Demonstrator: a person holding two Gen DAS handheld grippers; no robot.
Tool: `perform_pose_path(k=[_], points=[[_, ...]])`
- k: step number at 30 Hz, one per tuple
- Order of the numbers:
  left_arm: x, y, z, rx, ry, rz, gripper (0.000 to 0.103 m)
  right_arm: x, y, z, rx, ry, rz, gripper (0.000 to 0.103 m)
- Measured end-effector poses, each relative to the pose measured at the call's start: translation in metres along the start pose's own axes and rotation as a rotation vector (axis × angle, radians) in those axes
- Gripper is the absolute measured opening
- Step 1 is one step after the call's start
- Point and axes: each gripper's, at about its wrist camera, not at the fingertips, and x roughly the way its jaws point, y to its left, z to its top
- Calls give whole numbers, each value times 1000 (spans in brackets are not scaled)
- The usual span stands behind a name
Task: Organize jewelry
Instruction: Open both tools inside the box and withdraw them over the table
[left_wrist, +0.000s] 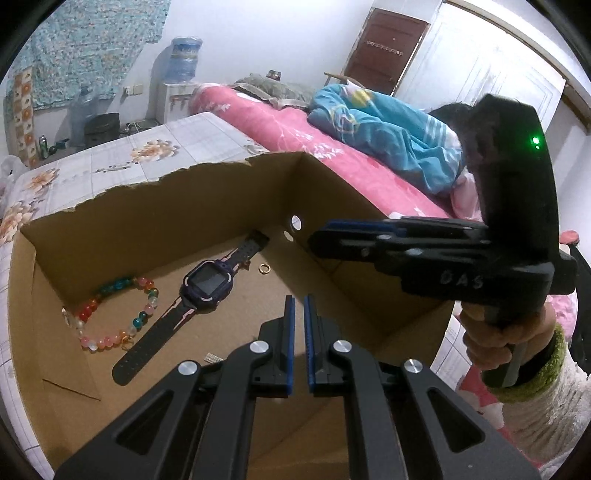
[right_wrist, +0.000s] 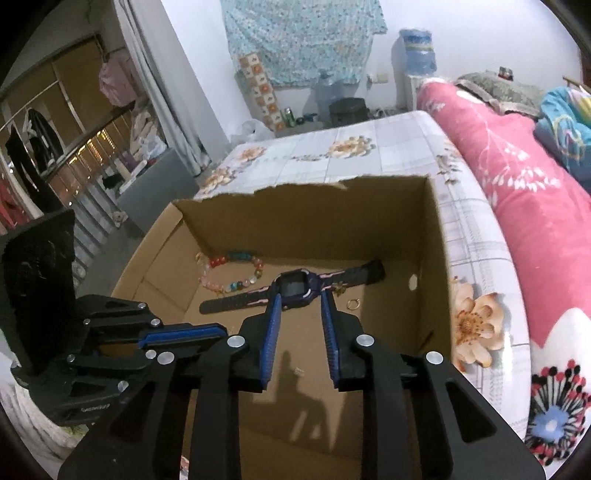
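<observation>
**Three pieces in the box, both grippers above it with nothing in them**

One open cardboard box sits on a floral bedspread, its far wall torn ragged along the top edge. On the box floor lie three pieces of jewelry, counted across both wrist views: one bracelet of coloured beads, one dark smartwatch with its strap laid out flat, and one small gold ring. The bracelet lies near the far-left corner, just beside the watch strap; the ring lies apart from the watch on its other side, toward the wall that has two round holes in it. (A tiny pale scrap also lies on the cardboard, too small to identify.)

There are two grippers, both poised over the open box. The left gripper has its blue-padded jaws drawn nearly together, with only a thin slit between them and nothing caught there. The right gripper has its jaws parted, with nothing pinched; in its own view the watch face shows through the gap, lower down on the box floor. One hand, in a green-cuffed sleeve, grips the right gripper's handle.

Behind the box, one rolled pink quilt runs alongside.
</observation>
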Motion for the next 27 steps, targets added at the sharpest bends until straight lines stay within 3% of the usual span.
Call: perform_pose_path(k=[8, 13, 18, 21, 24, 27], points=[[-31, 1, -2, -7, -82, 5, 8, -38, -5, -3, 25, -88, -9, 27], [-58, -3, -15, 7, -131, 18, 27, -77, -7, -18, 64, -184, -9, 43], [-90, -10, -38, 52, -167, 33, 57, -119, -4, -51, 88, -276, -37, 61], [-109, -15, -57, 69, -155, -15, 74, -137, -3, -75, 110, -309, -62, 69], [-123, -22, -74, 84, -138, -89, 86, -146, -5, -101, 150, -313, -82, 77], [-129, -34, -92, 132, -112, -88, 95, -140, -4, -125, 177, -263, -110, 82]])
